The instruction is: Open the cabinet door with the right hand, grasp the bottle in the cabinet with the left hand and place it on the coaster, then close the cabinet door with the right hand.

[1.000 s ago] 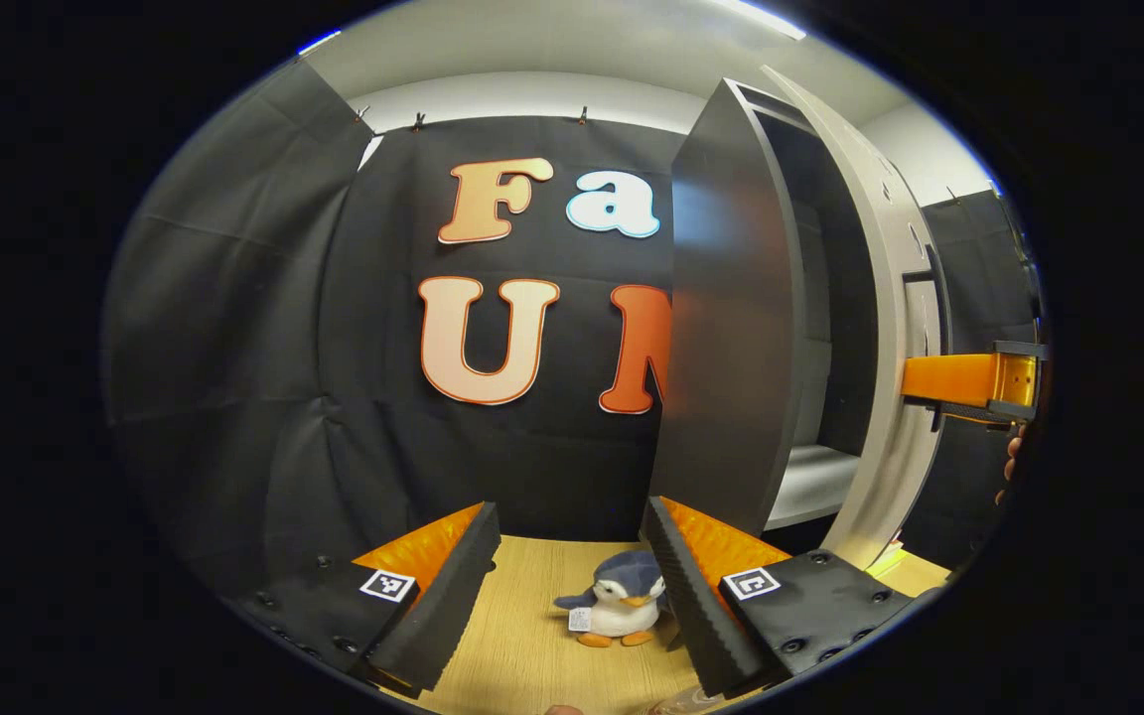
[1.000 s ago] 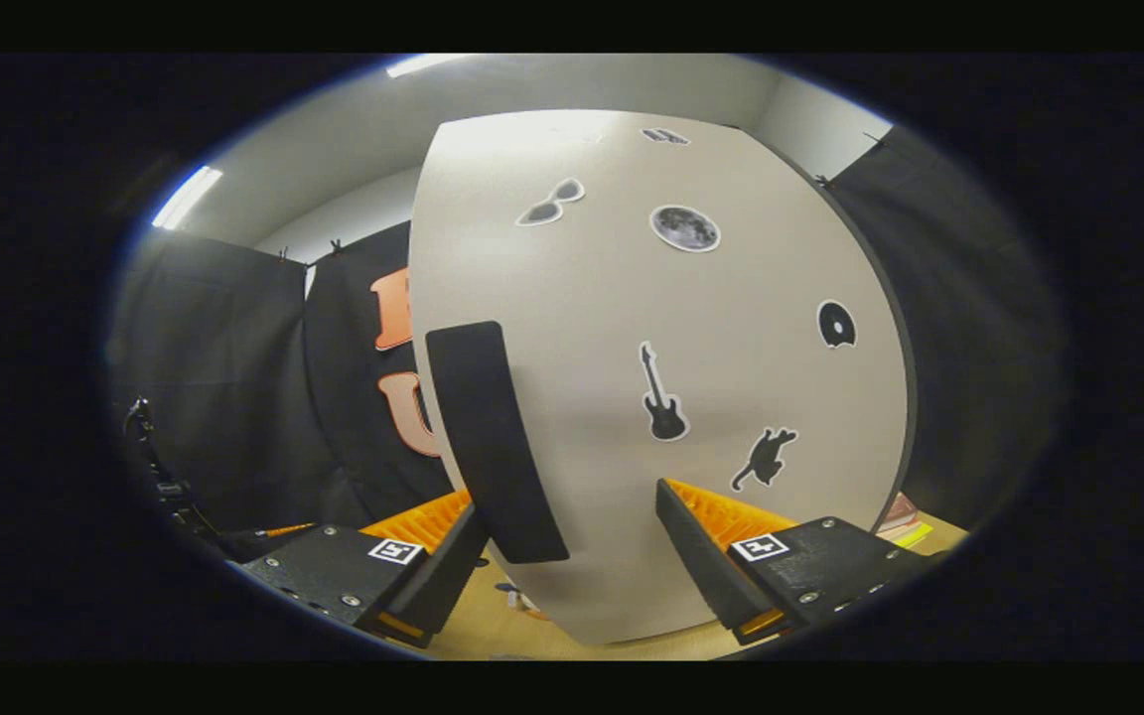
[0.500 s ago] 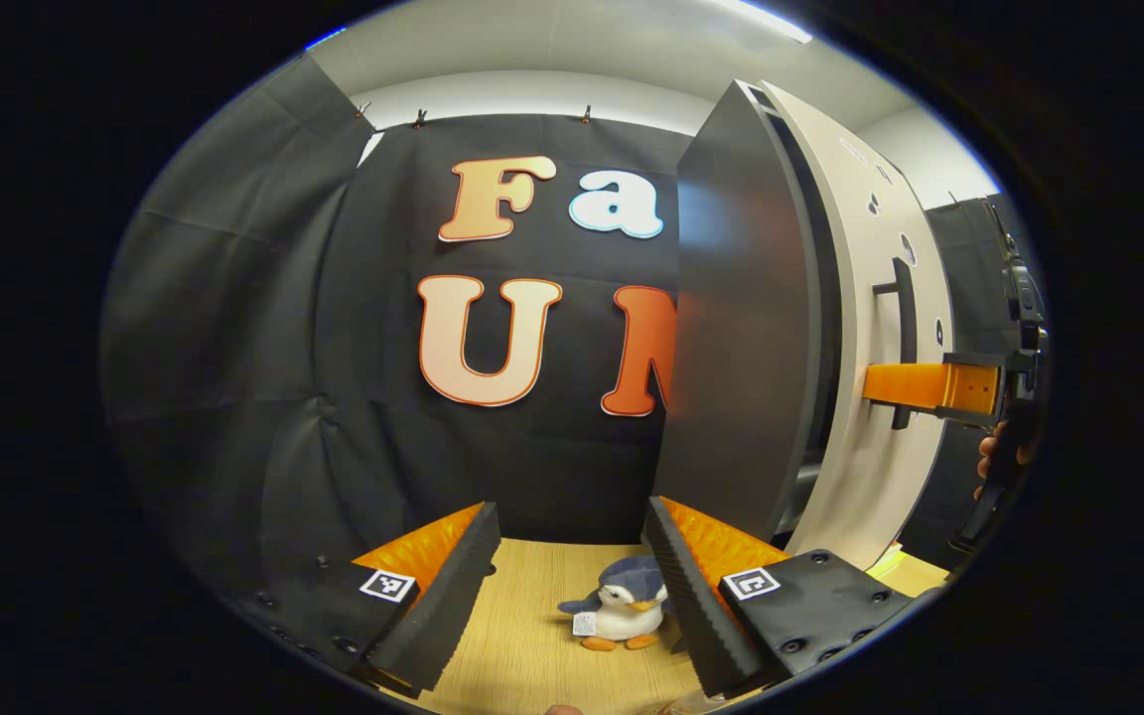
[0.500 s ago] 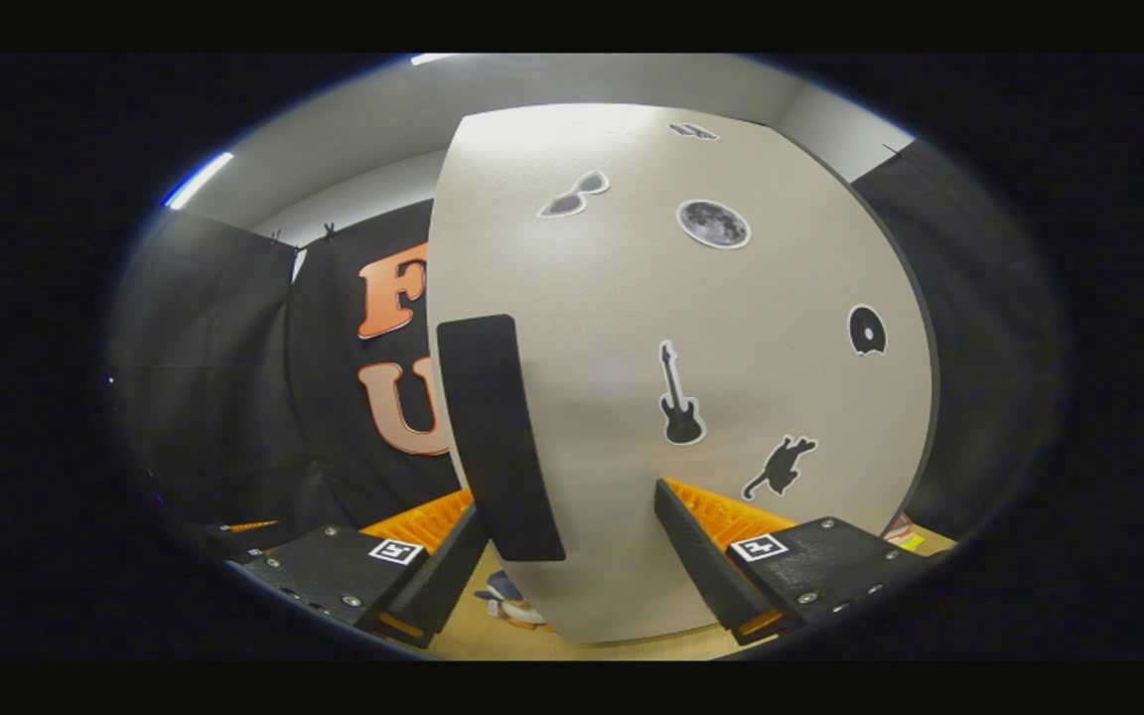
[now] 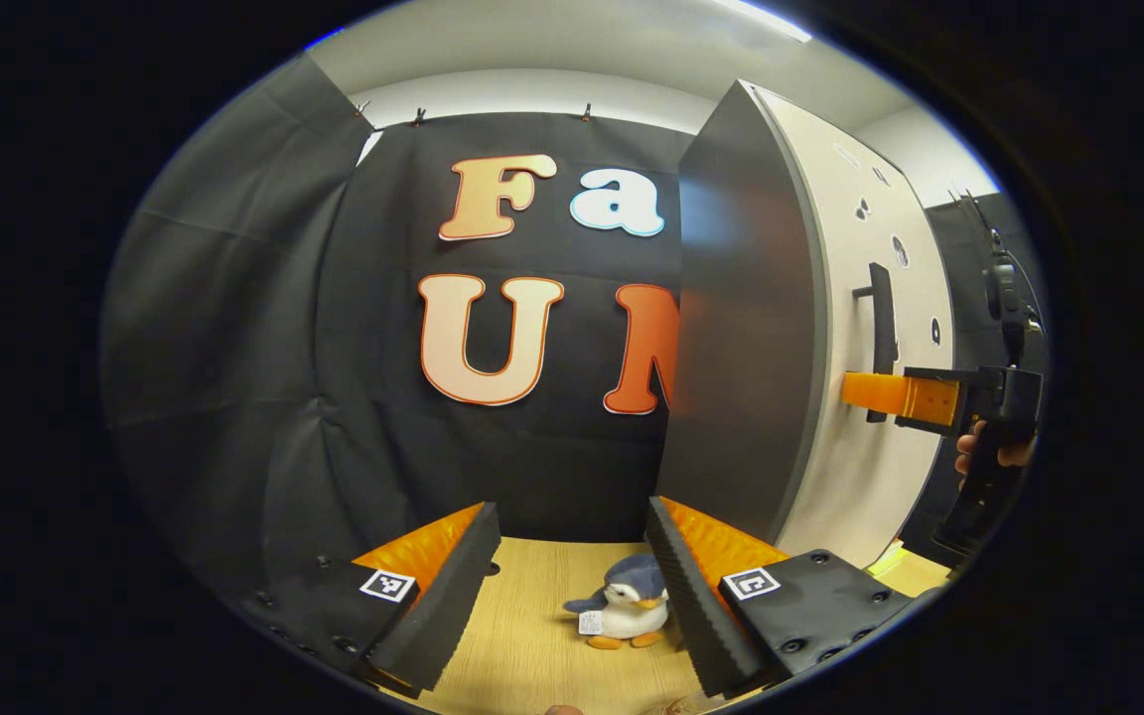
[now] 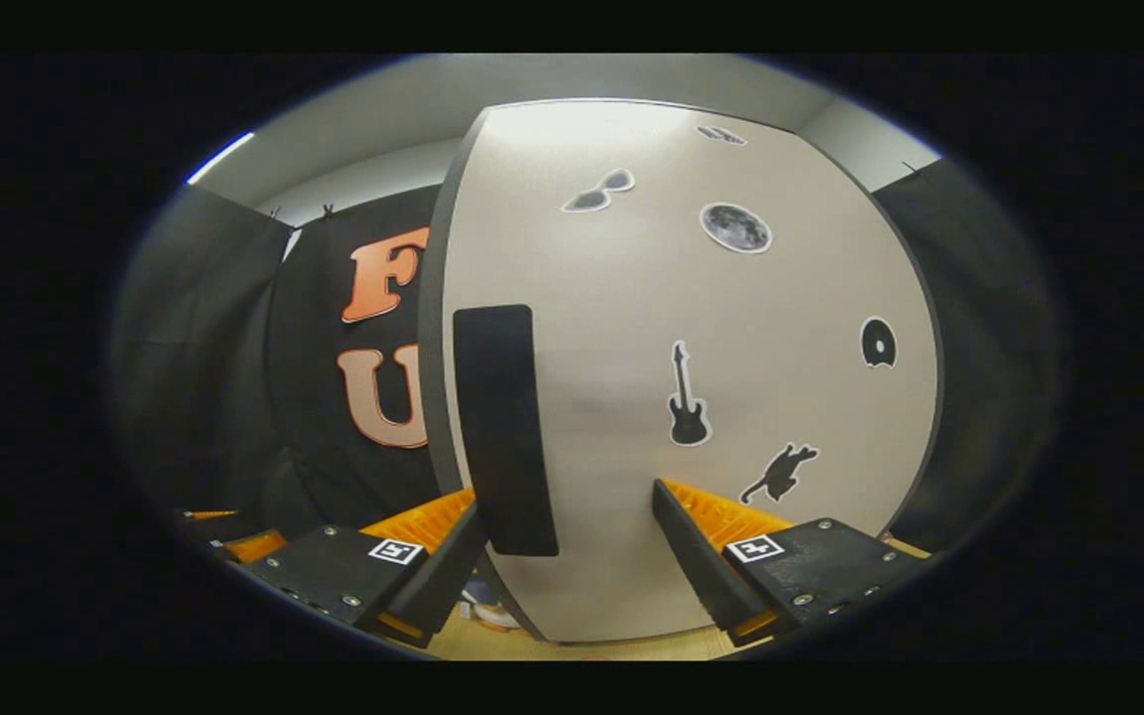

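Cabinet door [image 6: 681,377], matte beige with stickers, stands above a wood-grain table [image 5: 532,645]; both grippers [image 5: 567,586] [image 6: 567,556] gape, empty.

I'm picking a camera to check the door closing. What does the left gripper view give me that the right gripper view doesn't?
Left gripper view: the cabinet's dark grey side panel, and a hand holding the right gripper at the door. Right gripper view: a black guitar sticker and a black cat sticker, face-on. Both: the beige cabinet door and its black bar handle.
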`<state>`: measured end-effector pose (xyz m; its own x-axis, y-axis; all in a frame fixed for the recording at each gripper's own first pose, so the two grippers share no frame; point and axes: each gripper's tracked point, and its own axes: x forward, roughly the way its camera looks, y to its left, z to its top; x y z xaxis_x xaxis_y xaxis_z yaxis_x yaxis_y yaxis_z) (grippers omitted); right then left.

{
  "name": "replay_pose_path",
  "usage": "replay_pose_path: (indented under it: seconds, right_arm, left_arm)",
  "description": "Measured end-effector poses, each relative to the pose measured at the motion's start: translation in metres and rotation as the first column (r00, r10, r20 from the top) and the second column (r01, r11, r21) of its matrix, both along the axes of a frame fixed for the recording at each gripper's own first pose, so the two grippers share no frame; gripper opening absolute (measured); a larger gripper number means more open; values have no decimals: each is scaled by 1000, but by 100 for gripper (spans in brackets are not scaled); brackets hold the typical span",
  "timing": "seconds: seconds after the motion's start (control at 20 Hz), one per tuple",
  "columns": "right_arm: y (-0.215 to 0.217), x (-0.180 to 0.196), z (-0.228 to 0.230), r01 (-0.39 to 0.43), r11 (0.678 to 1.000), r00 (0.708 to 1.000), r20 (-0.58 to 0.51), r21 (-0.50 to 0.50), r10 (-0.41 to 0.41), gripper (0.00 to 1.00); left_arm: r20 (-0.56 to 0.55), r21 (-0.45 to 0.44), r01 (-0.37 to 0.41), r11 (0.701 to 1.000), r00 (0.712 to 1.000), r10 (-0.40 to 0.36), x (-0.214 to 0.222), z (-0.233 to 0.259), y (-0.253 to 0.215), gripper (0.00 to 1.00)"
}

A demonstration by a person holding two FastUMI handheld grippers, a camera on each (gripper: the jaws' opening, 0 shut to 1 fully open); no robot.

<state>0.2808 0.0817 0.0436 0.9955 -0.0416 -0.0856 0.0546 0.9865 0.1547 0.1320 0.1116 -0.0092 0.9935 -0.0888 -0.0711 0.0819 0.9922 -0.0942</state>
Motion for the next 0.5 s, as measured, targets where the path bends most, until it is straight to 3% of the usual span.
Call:
replay_pose_path:
  seconds: [0.5]
  right_arm:
    - [-1, -3, 0, -7, 999, 1000, -24, 51, 8, 95]
  left_arm:
    - [-5, -5, 7, 1000, 1000, -7, -6, 2, -8, 94]
